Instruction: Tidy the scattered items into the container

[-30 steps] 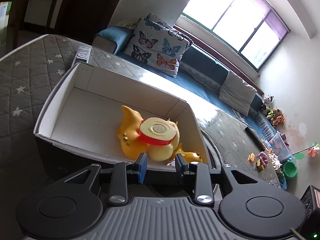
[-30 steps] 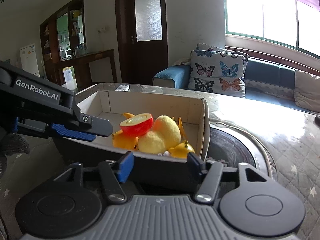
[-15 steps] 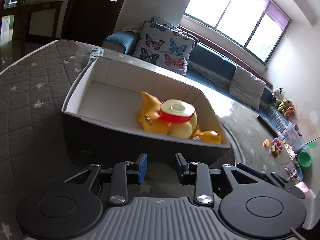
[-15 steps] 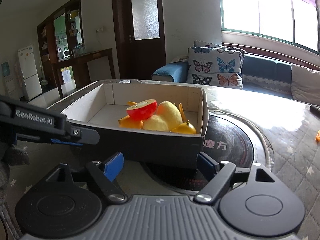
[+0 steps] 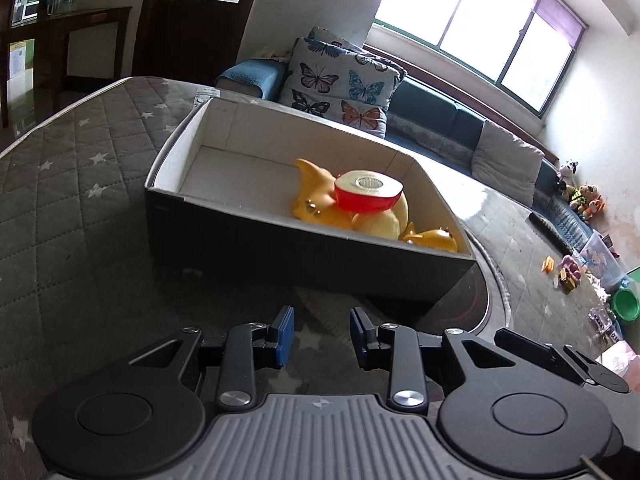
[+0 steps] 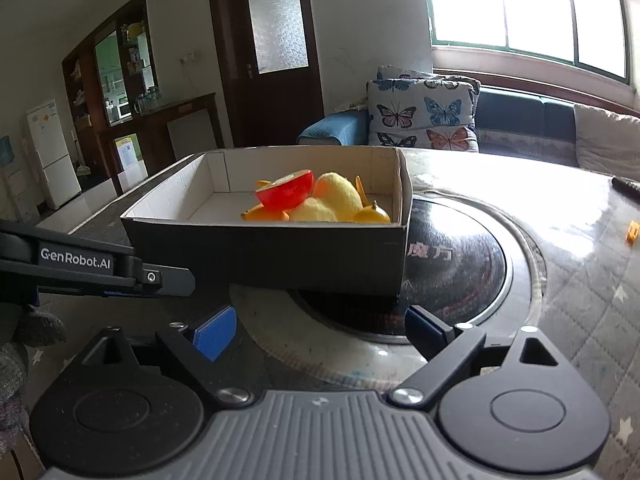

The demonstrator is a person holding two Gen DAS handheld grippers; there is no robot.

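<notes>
the left gripper [image 6: 176, 280], marked "genrobot.ai", and the right gripper [image 6: 320, 330] both gape empty before the black white-lined cardboard box [image 6: 280, 252] of yellow toys [image 6: 336, 200].

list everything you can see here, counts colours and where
box: 1, black outside, white inside, on the table over the dark round disc
toy ducks: at least 2, yellow-orange, in the box's right end
half apple: 1, red, on top of the ducks
plush balls: 2, yellow, beside the apple
table: 1, grey quilted cover with stars
butterfly cushions: 2, stacked on the blue sofa
small orange piece: 1, on the table's right
left gripper: open, empty
right gripper: open wide, empty
</notes>
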